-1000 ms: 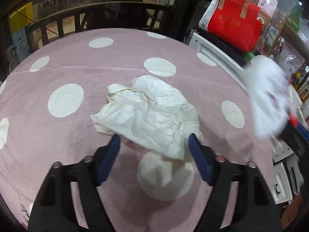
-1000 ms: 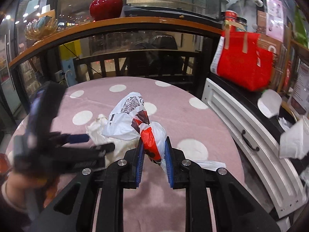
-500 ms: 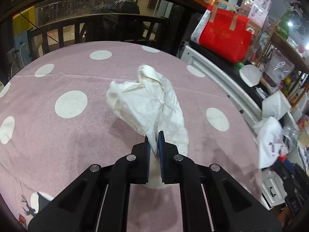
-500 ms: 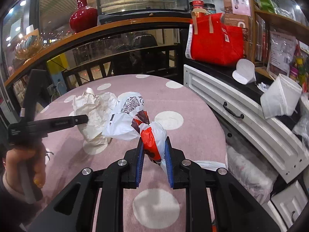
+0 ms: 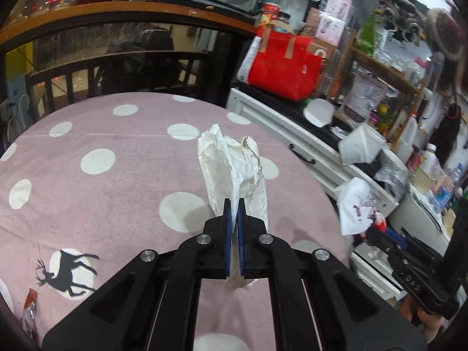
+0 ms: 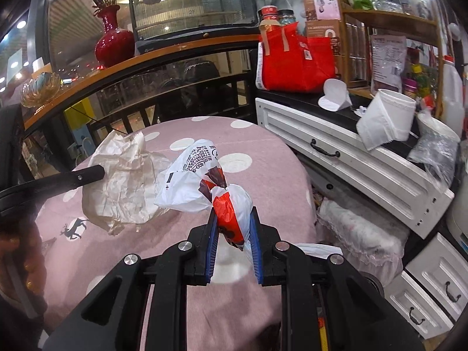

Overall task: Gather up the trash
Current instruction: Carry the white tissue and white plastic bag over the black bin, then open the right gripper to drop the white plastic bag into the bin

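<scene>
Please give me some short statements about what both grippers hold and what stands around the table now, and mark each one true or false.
1. The left gripper is shut on the crumpled cream-white paper wrapper. True.
2. The right gripper is empty. False: it is shut on the knotted white and red plastic bag.
3. The round table's pink cloth with white dots also shows a black deer figure. True.
4. The red fabric tote bag lies on the pink cloth. False: it stands on the dark top of the white drawer cabinet beside the table.
5. A red glossy vase stands on the wooden ledge behind the table. True.
</scene>
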The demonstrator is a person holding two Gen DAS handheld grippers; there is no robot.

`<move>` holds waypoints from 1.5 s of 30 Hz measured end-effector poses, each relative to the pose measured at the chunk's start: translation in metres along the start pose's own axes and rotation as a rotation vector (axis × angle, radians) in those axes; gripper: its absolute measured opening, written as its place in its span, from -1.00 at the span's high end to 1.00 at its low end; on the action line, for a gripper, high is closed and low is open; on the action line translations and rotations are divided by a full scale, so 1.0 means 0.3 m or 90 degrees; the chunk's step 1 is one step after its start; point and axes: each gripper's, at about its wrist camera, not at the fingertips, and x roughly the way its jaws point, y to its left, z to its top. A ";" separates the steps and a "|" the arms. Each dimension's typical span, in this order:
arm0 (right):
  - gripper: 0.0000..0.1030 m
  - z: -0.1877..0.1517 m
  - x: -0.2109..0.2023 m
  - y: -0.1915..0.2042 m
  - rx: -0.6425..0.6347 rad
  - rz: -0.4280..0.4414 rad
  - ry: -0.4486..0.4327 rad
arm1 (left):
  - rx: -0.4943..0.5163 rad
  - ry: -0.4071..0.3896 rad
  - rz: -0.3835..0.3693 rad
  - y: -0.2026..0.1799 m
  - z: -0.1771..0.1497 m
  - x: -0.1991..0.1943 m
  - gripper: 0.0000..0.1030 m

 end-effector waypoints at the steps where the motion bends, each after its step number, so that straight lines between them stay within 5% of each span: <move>1: 0.61 -0.010 -0.020 -0.010 0.004 -0.005 -0.003 | 0.004 -0.001 -0.008 -0.015 -0.006 -0.011 0.93; 19: 0.61 -0.295 -0.265 -0.267 0.123 -0.125 0.030 | 0.101 0.019 -0.145 -0.380 -0.146 -0.103 0.93; 32: 0.57 -0.504 -0.175 -0.399 0.207 -0.178 0.128 | 0.160 0.097 -0.198 -0.566 -0.286 -0.020 0.93; 38: 0.10 -0.580 -0.129 -0.443 0.243 -0.190 0.167 | 0.193 0.124 -0.198 -0.625 -0.352 0.026 0.93; 45: -0.15 -0.584 -0.202 -0.525 0.292 -0.239 0.144 | 0.238 0.152 -0.189 -0.680 -0.434 0.088 0.93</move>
